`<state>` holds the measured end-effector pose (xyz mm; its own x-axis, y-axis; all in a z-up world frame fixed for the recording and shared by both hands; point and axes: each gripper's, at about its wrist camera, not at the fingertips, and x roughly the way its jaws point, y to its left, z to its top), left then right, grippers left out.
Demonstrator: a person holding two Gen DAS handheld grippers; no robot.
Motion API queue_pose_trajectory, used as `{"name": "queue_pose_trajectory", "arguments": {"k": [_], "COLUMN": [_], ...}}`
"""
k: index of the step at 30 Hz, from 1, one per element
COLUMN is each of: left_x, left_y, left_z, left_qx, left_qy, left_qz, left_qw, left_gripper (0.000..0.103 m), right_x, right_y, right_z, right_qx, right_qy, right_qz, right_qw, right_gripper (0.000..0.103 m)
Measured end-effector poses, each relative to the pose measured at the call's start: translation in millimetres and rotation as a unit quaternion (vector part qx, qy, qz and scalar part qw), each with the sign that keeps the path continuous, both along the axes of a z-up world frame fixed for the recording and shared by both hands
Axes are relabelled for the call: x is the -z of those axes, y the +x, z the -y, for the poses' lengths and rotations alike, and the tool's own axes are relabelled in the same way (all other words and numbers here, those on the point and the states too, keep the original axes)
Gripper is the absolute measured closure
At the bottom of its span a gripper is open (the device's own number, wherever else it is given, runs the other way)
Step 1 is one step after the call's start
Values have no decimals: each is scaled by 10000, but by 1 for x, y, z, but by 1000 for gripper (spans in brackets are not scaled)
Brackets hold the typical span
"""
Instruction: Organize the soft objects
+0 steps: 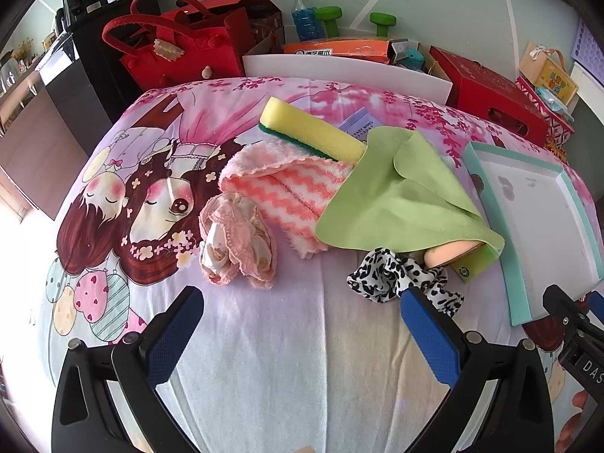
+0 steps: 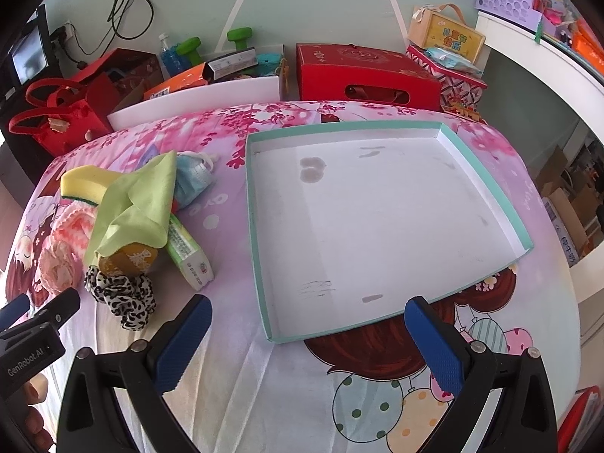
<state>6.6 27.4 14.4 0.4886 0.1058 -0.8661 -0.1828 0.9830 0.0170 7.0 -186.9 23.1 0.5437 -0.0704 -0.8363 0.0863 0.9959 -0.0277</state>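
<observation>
A heap of soft things lies on the cartoon-print bedsheet: a yellow sponge (image 1: 313, 130), a pink zigzag towel (image 1: 287, 188), a green cloth (image 1: 400, 192), a pink frilly garment (image 1: 238, 245) and a black-and-white scrunchie (image 1: 392, 275). The green cloth partly hides a tan round object and a green tissue pack (image 2: 187, 249). A blue face mask (image 2: 192, 179) lies behind the heap. My left gripper (image 1: 302, 324) is open, just short of the scrunchie. My right gripper (image 2: 307, 336) is open at the near edge of the empty teal-rimmed tray (image 2: 260, 264).
Behind the bed stand a red felt bag (image 1: 170, 45), a red box (image 2: 362, 71), a white board (image 1: 339, 66), green dumbbells (image 1: 330, 19), a water bottle (image 1: 304, 19) and an orange box (image 1: 339, 47). The other gripper's body (image 2: 34, 324) shows at the left edge of the right wrist view.
</observation>
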Motion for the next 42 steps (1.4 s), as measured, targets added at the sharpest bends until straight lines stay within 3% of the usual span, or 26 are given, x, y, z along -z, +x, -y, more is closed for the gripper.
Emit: {"name": "queue_pose_trajectory", "arguments": {"k": [6, 9, 15, 21, 29, 37, 42], "left_x": [-11, -21, -16, -7, 18, 26, 31], "left_y": [-2, -6, -4, -3, 1, 3, 9], "left_z": [-15, -30, -54, -70, -81, -91, -90], "left_qx": [-236, -582, -832, -928, -846, -975, -925], "left_qy": [-160, -101, -268, -12, -430, -763, -872], "left_qz": [291, 685, 845, 766, -34, -40, 68], "left_qw": [9992, 9959, 9926, 9927, 9955, 9923, 9919], "left_gripper": [0, 0, 0, 0, 0, 0, 1], "right_x": [-16, -17, -9, 4, 18, 38, 50], "right_y": [2, 6, 17, 16, 10, 11, 17], "right_z": [-8, -20, -48, -71, -97, -123, -126], "right_qx": [-199, -414, -834, -1186, -1476, -1778, -1771], "right_qy": [492, 593, 674, 797, 829, 977, 1124], "right_qz": [708, 834, 721, 294, 6, -147, -216], "right_qw": [9961, 9939, 9916, 9893, 9856, 9791, 9775], "right_gripper": [0, 0, 0, 0, 0, 14, 16]}}
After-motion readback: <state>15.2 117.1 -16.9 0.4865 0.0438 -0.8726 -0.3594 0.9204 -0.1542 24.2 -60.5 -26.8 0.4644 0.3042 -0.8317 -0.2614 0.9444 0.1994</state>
